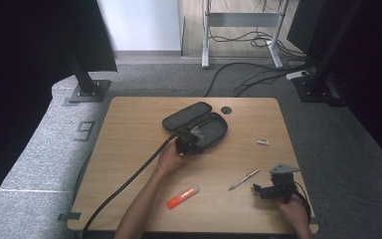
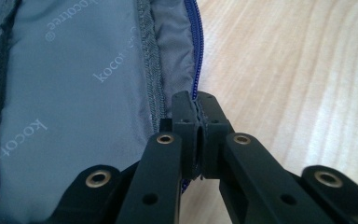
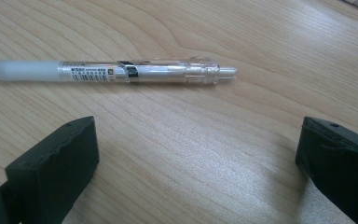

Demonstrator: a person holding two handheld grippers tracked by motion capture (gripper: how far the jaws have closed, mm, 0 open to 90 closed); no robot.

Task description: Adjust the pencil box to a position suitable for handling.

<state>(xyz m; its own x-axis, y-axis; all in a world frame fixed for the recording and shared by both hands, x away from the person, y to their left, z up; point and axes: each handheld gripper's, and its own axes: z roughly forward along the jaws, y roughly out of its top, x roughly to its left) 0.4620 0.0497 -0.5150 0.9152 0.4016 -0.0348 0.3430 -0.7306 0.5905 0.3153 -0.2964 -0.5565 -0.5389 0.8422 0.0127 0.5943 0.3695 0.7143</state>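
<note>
Pencil case (image 1: 199, 124): lies unzipped with its lid folded back, straight ahead of the left gripper (image 1: 188, 142), whose tips sit on its near edge.
Left gripper: jaws pressed together on the case's rim — in the left gripper view the blue zipper edge (image 2: 195, 56) runs right down between the two black tips, grey lining (image 2: 74, 107) off to their left and bare table (image 2: 298, 79) to their right.
Right gripper (image 1: 266, 190): jaws spread wide and holding nothing, resting low over the wood.
Pen (image 3: 116, 71): lies crosswise just beyond the right gripper's tips, apart from both of them, clicker end toward the right-hand jaw.
Step in hand: by my reading, the left hand is pinning the case steady so things can go in — the pen looks like the first to be picked.
Next move: the right gripper would need to ease forward until the barrel sits between its jaws, then close on its middle.
Other items: an orange marker (image 1: 182, 197) lies near the left forearm, and a small silver piece (image 1: 262, 142) sits well beyond the right gripper.
</note>
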